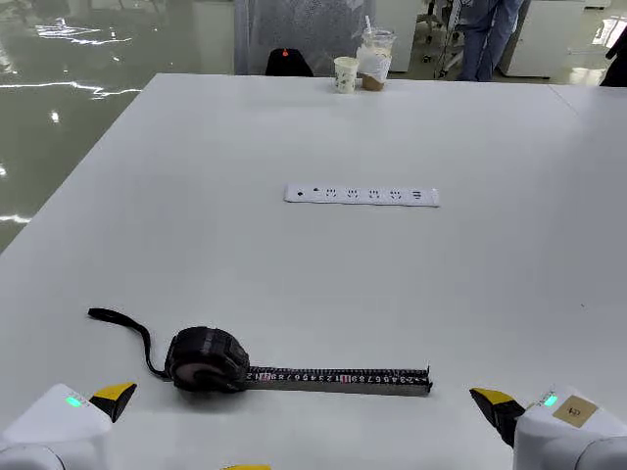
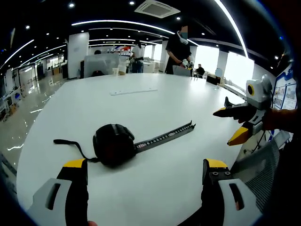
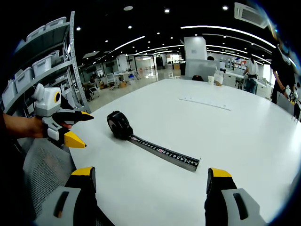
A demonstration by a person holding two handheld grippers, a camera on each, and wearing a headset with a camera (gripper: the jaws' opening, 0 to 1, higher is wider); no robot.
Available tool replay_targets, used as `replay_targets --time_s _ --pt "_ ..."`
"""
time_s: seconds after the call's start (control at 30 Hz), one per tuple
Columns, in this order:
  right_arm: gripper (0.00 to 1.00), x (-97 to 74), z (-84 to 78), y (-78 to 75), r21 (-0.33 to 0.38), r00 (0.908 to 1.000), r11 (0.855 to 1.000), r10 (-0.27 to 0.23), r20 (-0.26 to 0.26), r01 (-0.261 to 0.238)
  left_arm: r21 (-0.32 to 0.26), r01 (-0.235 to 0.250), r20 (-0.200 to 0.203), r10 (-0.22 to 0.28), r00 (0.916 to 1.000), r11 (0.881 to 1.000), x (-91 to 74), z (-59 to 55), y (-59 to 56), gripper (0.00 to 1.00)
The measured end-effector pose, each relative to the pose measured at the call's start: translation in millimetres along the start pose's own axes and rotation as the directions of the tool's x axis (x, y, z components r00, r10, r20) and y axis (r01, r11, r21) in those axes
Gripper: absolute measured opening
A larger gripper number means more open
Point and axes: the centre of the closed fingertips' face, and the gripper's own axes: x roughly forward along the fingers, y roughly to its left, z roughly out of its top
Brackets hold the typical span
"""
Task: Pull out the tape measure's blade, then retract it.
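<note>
A black tape measure (image 1: 206, 359) lies on the white table (image 1: 294, 264) near its front edge, with a black wrist strap (image 1: 122, 321) trailing to the left. Its blade (image 1: 343, 378) is drawn out flat to the right and ends in a hook (image 1: 429, 377). My left gripper (image 1: 179, 431) is open just in front of the case (image 2: 113, 143), apart from it. My right gripper (image 1: 495, 403) is open to the right of the blade's hooked end (image 3: 195, 163) and touches nothing. Each gripper also shows in the other's view: the right gripper (image 2: 225, 126) and the left gripper (image 3: 84, 131).
A white power strip (image 1: 361, 195) lies across the middle of the table. Two cups (image 1: 346, 74) (image 1: 375, 59) stand at the far edge, with a dark chair (image 1: 288, 63) behind them. People stand beyond the table at the back right (image 1: 485, 39).
</note>
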Motion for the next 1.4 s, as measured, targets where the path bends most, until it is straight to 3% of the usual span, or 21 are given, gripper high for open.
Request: replay_targets --time_s 0.8,1.4 --pt "0.95 2.7 -2.7 -0.9 -0.031 0.9992 0.999 0.038 -0.015 -0.038 -0.029 -0.036 0.004 0.036 0.9993 0.999 6.2 2.2 4.9 0.99" --pt "0.92 13.3 -6.8 -10.4 -0.065 0.9965 0.995 0.067 -0.050 -0.070 -0.048 -0.073 0.008 0.073 0.9973 0.996 23.7 8.4 15.8 0.99"
